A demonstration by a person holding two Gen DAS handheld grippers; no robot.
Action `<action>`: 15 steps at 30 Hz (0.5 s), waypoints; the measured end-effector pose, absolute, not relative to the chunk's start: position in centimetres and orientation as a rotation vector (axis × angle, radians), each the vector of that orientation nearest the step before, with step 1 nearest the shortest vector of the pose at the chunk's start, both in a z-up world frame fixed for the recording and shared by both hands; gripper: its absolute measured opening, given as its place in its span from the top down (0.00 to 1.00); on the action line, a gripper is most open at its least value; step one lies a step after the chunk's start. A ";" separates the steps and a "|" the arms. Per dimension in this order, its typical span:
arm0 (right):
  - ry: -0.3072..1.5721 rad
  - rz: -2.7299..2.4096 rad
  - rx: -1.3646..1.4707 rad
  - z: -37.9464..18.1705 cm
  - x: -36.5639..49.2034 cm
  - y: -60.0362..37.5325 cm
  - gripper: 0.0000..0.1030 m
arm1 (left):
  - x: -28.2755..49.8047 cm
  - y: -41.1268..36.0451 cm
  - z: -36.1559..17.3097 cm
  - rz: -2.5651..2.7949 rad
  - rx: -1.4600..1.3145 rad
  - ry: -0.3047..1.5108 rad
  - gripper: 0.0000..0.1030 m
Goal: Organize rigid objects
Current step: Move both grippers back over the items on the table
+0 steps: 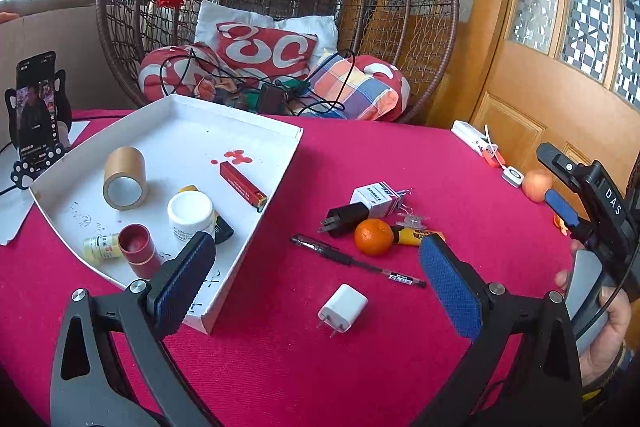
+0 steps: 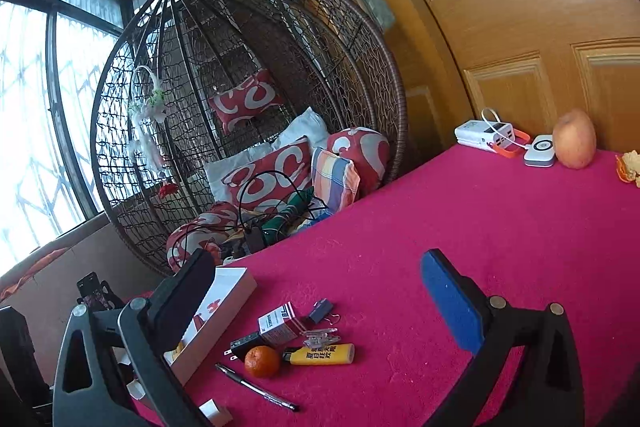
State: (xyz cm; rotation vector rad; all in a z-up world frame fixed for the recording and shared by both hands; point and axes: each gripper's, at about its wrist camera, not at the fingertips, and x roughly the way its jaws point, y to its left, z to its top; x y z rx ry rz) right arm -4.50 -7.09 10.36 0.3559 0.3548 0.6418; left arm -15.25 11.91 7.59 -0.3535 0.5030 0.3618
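My left gripper (image 1: 316, 279) is open over the red cloth, with a white charger plug (image 1: 343, 309) lying just below the gap between its fingers. Beyond it lie a black pen (image 1: 356, 261), a mandarin (image 1: 373, 237), a black plug (image 1: 344, 221), a small white box (image 1: 378, 199) and a yellow lighter (image 1: 412, 235). The white tray (image 1: 172, 131) at left holds a tape roll (image 1: 125, 178), a white jar (image 1: 191, 215), a red cylinder (image 1: 138, 249) and a red lighter (image 1: 243, 183). My right gripper (image 2: 318, 303) is open and empty, above the yellow lighter (image 2: 322, 354) and a binder clip (image 2: 320, 309).
A phone on a stand (image 1: 36, 119) is left of the tray. An apple (image 2: 575, 139), a power bank (image 2: 486, 135), a white puck (image 2: 540, 155) and orange peel (image 2: 628, 167) sit at the far right by the wooden door. A wicker hanging chair (image 2: 360, 75) stands behind the table.
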 end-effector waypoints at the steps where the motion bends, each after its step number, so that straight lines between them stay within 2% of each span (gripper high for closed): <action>1: 0.373 0.635 0.351 10.2 -4.3 -7.1 0.00 | -15.0 11.6 7.5 0.360 -0.337 0.512 0.00; 15: 0.445 0.648 0.339 9.0 -4.2 -7.0 0.00 | -13.8 10.7 6.3 0.326 -0.305 0.600 0.00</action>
